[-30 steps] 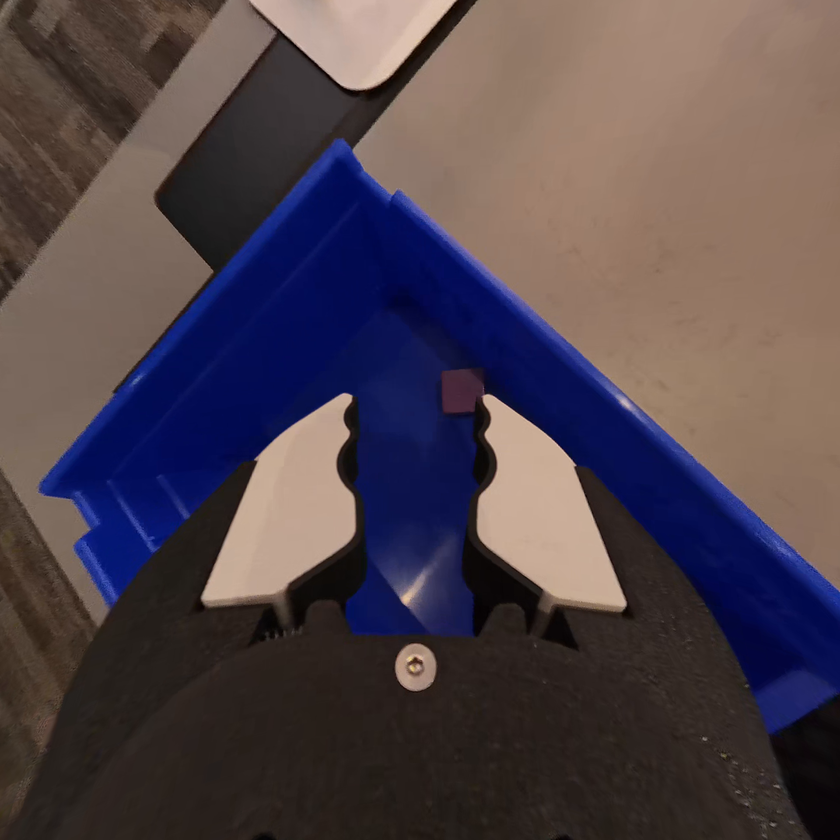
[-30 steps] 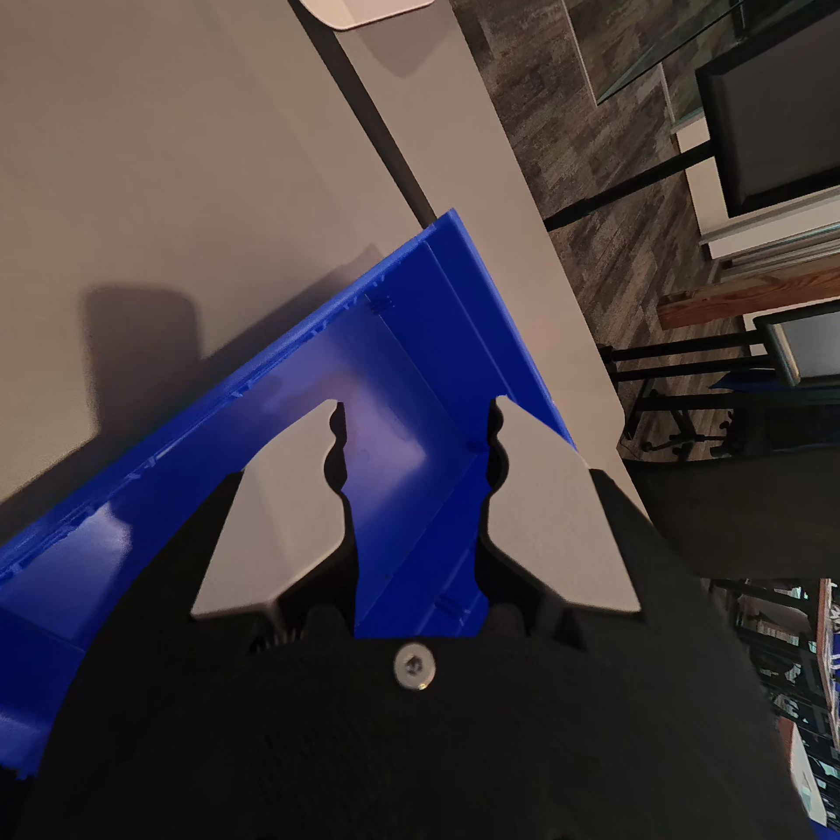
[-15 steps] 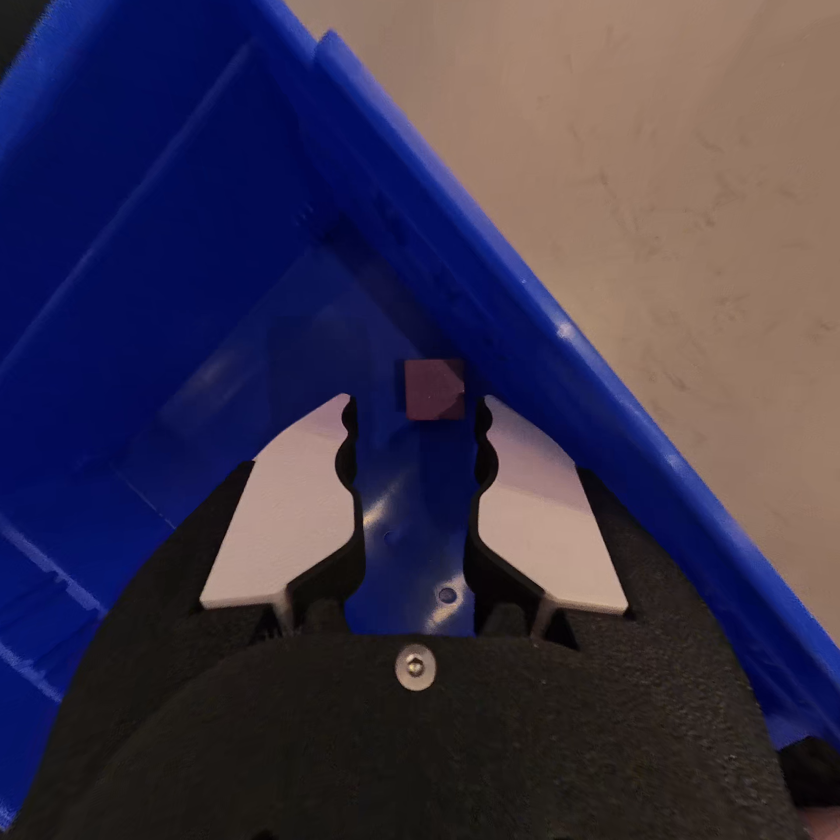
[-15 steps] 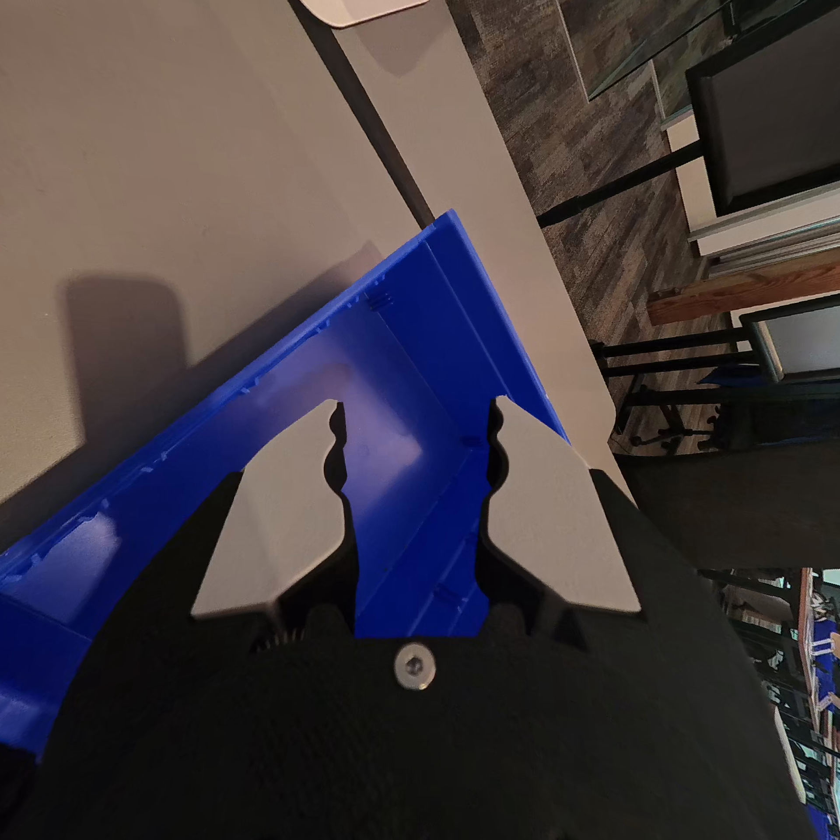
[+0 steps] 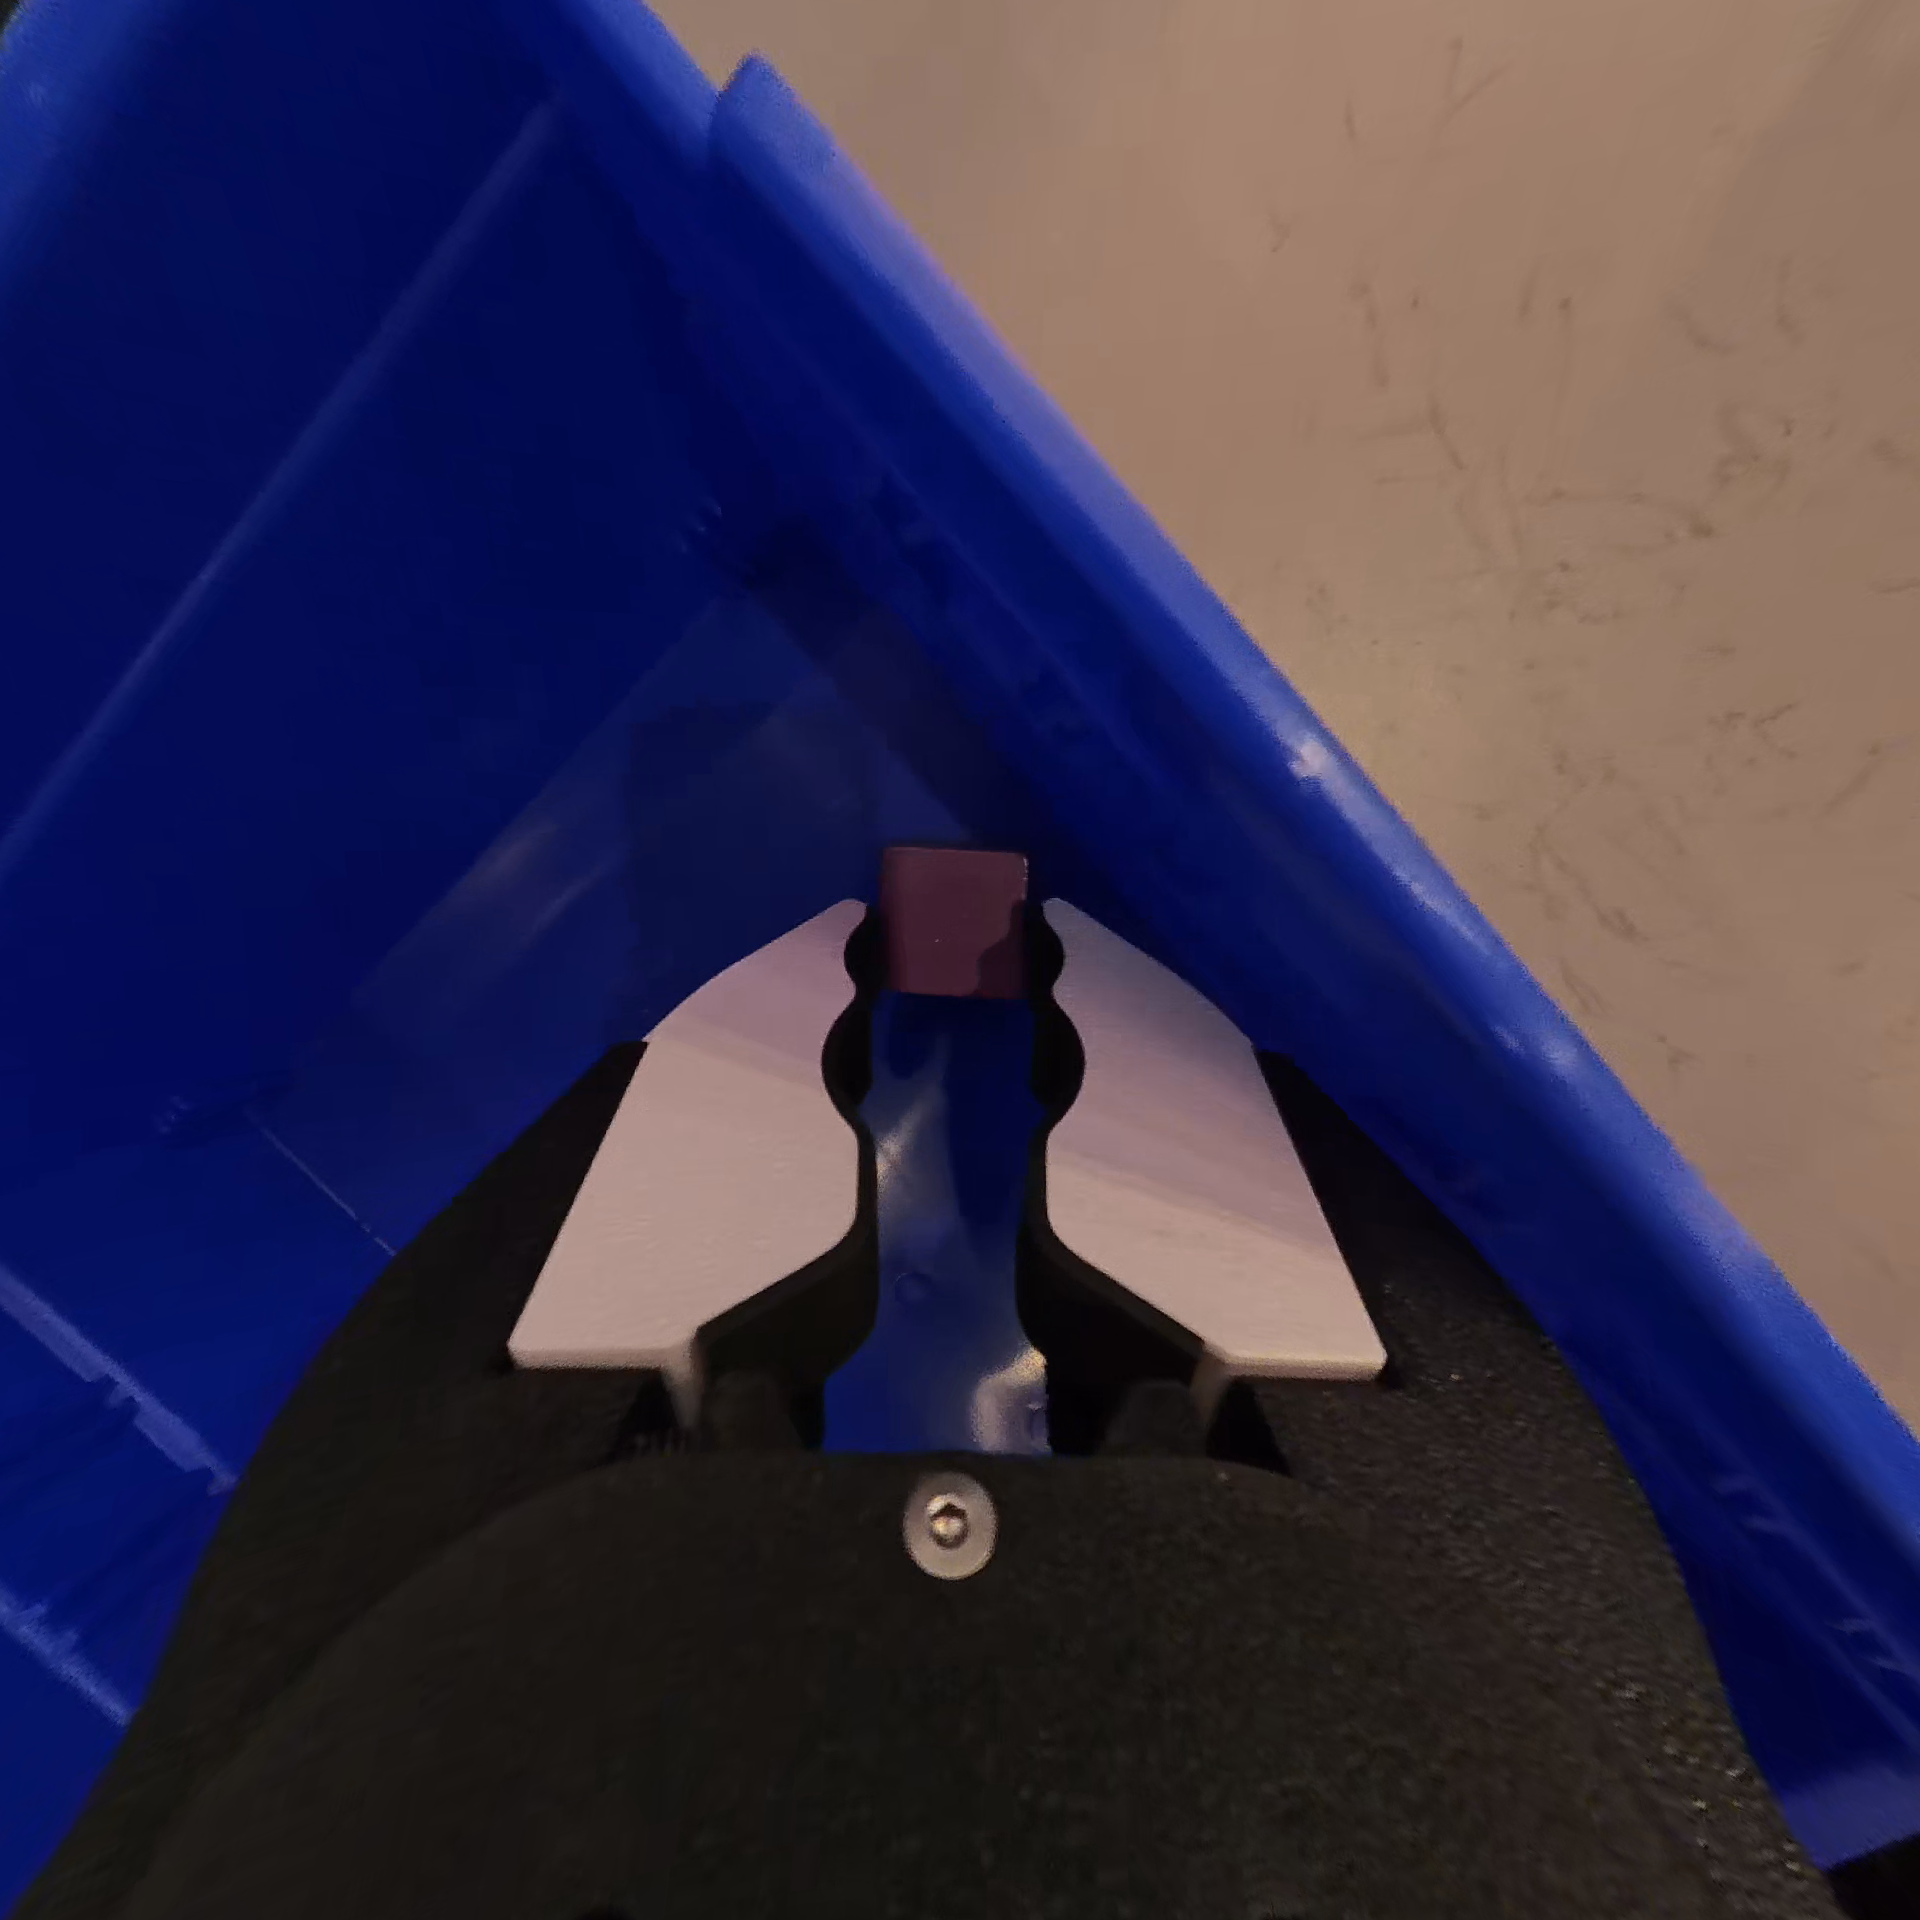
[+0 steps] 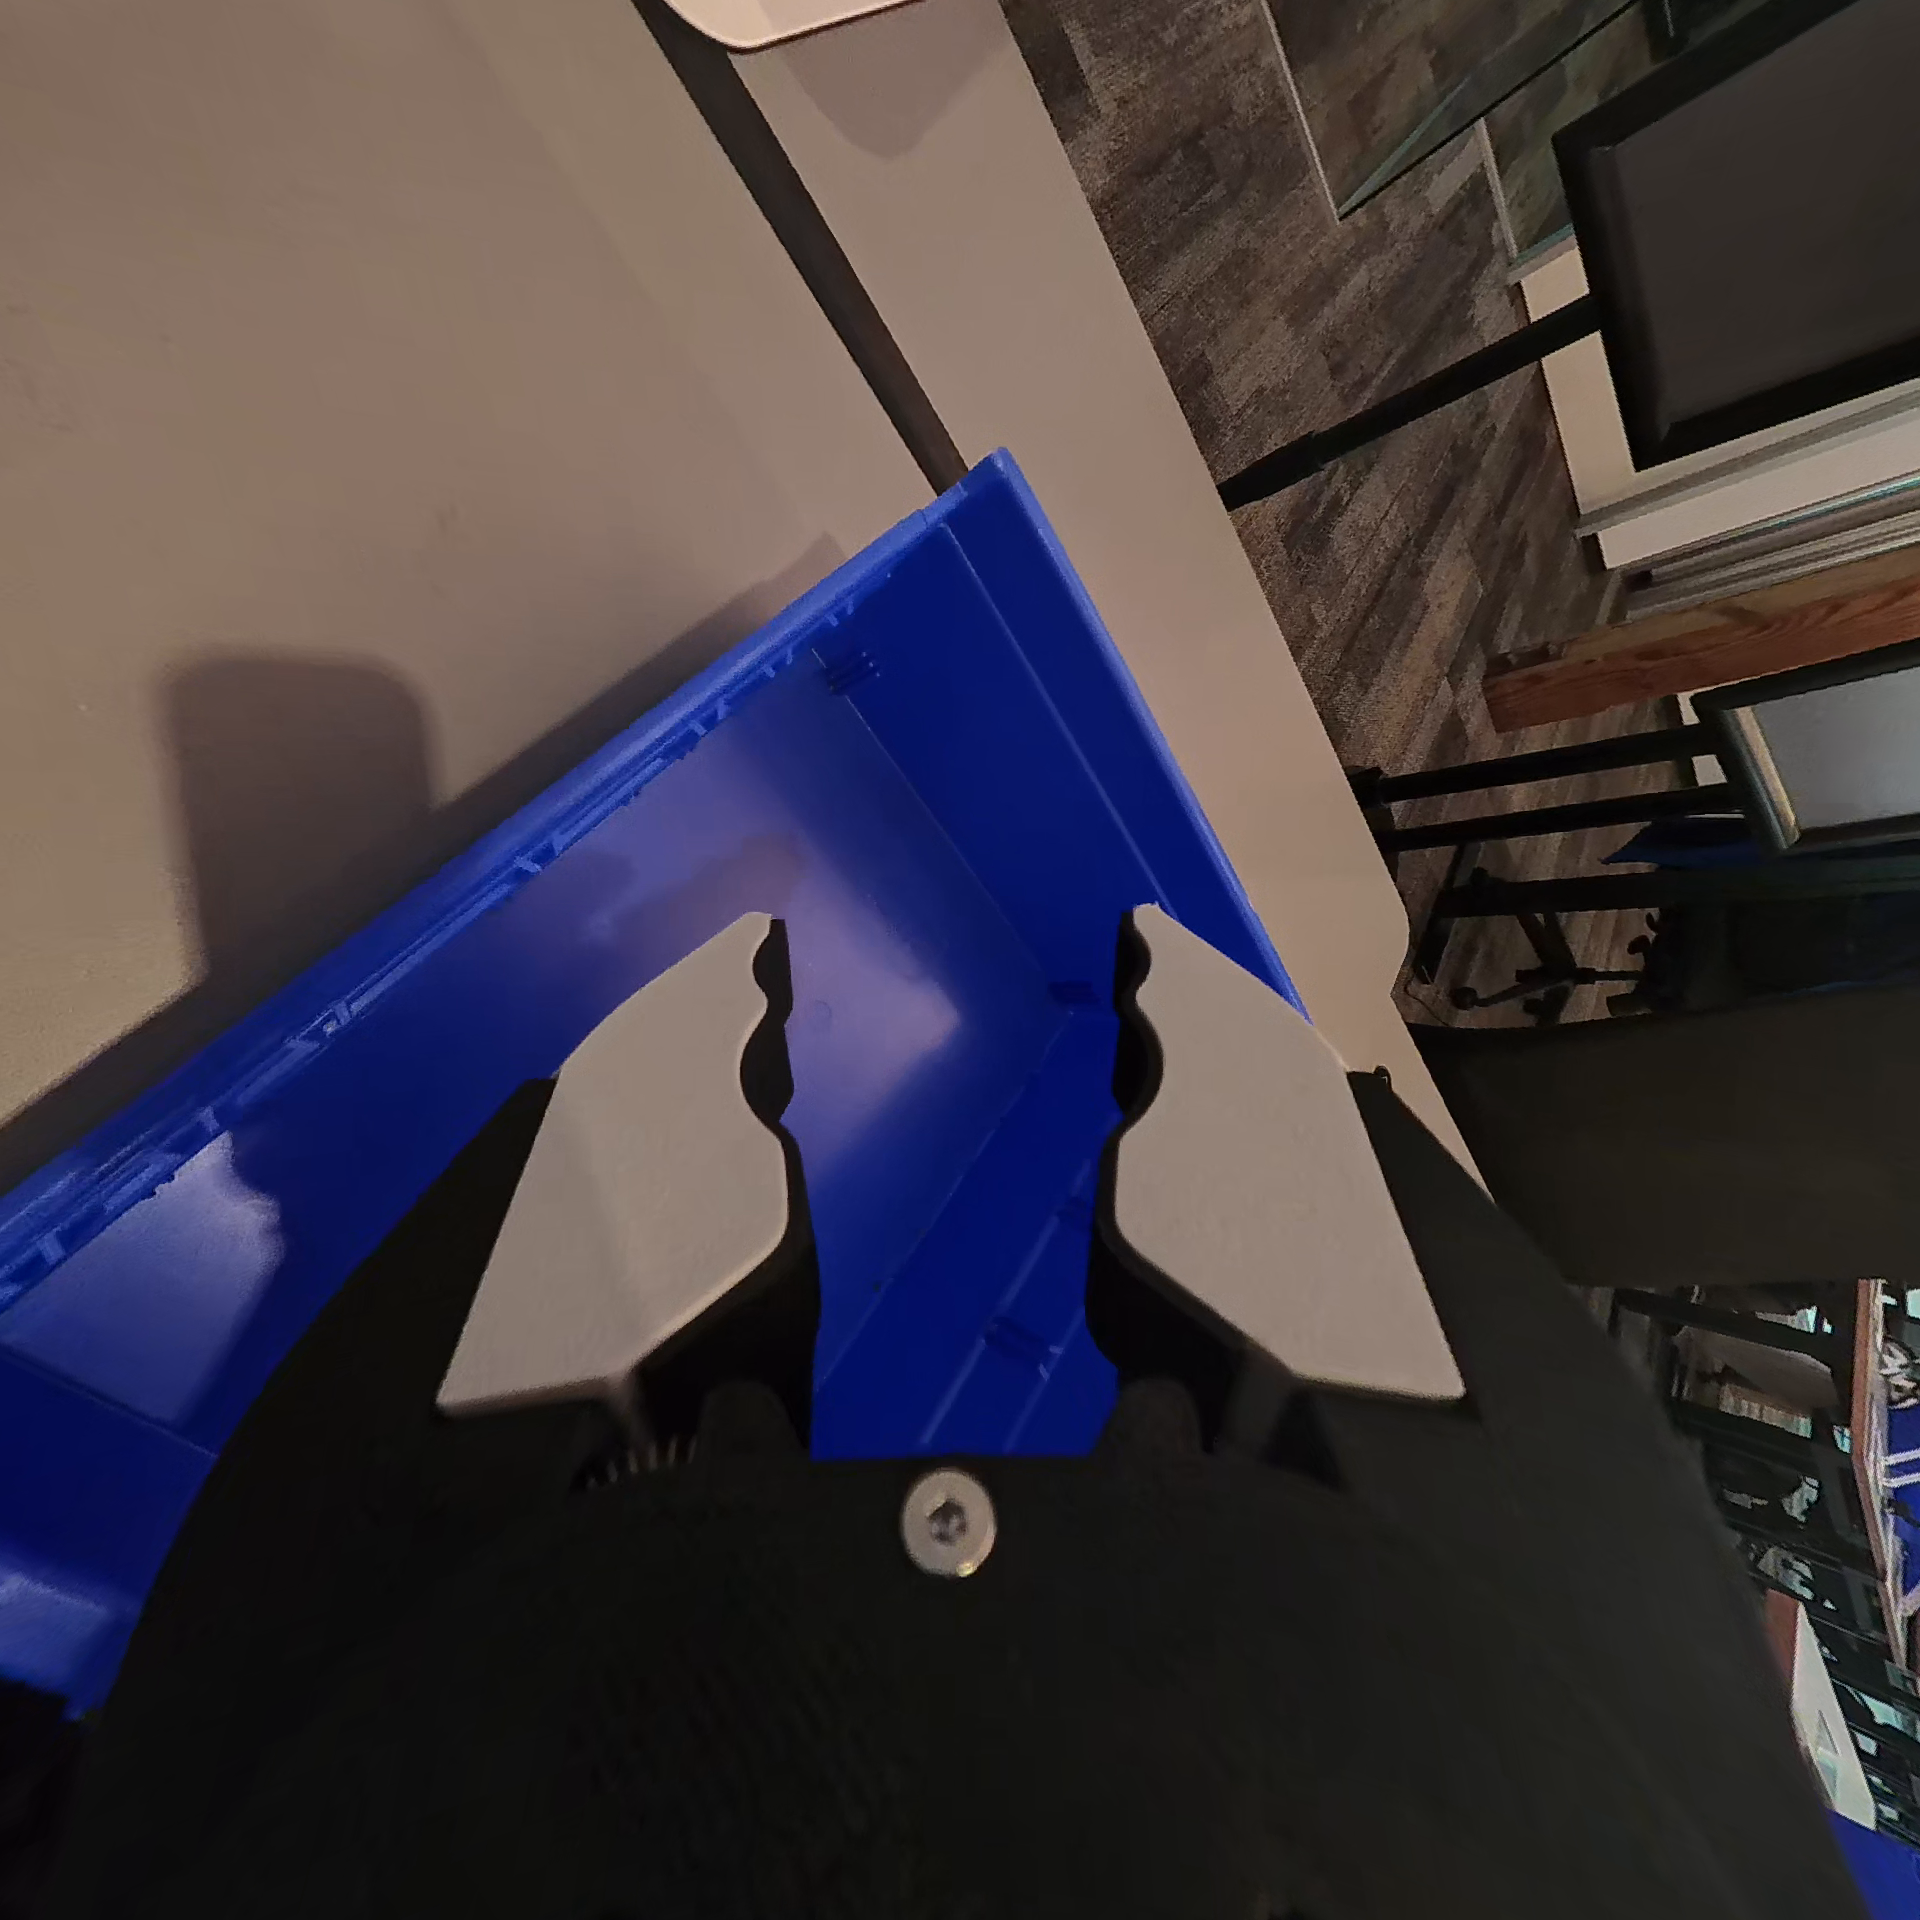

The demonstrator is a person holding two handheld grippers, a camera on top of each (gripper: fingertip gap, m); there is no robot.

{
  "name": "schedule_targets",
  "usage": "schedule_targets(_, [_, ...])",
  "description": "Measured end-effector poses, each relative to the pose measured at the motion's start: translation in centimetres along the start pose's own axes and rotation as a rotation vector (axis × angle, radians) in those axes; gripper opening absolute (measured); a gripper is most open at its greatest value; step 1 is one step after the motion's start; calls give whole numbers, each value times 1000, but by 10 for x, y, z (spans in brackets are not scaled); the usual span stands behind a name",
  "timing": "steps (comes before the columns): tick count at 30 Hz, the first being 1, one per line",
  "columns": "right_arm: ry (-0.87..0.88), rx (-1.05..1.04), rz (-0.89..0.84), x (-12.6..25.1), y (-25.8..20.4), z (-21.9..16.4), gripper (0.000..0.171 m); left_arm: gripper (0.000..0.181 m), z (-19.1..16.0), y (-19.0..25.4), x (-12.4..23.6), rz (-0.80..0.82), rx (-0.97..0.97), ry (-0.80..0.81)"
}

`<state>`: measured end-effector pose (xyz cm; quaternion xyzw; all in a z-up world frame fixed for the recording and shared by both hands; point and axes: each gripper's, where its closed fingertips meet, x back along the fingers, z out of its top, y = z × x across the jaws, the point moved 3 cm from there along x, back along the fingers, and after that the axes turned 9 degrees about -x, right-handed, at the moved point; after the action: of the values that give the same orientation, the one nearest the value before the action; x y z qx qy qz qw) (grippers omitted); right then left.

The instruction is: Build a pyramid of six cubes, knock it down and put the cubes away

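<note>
A small purple cube (image 5: 940, 935) sits on the floor of a blue plastic bin (image 5: 520, 520), close to the bin's right wall. My left gripper (image 5: 953, 920) is down inside the bin and its white fingers (image 5: 727, 1143) are shut on the cube's two sides. My right gripper (image 6: 951, 925) is open and empty, held above another corner of the blue bin (image 6: 987, 675). No other cubes are in view.
The bin stands on a beige table (image 5: 1507, 416) near its right edge (image 6: 1195, 436). A dark seam (image 6: 831, 260) crosses the tabletop, and a white object (image 6: 790, 16) lies at the far end. Beyond the edge are carpet floor and dark furniture (image 6: 1766, 260). One gripper's finger ends stand about 55 cm off the other's. My left tips are about 45 cm from the dark seam (image 6: 831, 260), my right tips only 25 cm.
My left gripper went down into the bin towards the purple cube and its fingers closed on it. My right gripper has barely moved and stays open.
</note>
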<state>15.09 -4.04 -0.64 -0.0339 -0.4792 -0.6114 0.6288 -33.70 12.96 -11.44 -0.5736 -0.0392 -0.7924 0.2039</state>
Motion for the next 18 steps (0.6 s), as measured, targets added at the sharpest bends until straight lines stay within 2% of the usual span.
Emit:
schedule_targets(1, [0,1,-1,0,0,0,62,26,-1,0,0,0,0,-3])
schedule_targets(6, [6,-4,2,1,0,0,62,26,-15,-17,20,62,60,34])
schedule_targets(11, [7,-9,-1,1,2,-1,62,26,-10,-33,98,205,160,251])
schedule_targets(13, [14,-10,-3,3,3,1,62,26,11,-24,140,256,131,407])
schedule_targets(15, [19,-9,-4,4,3,2,62,26,46,6,177,226,33,592])
schedule_targets(18, [21,-8,-6,6,3,2,62,26,101,67,202,127,-175,765])
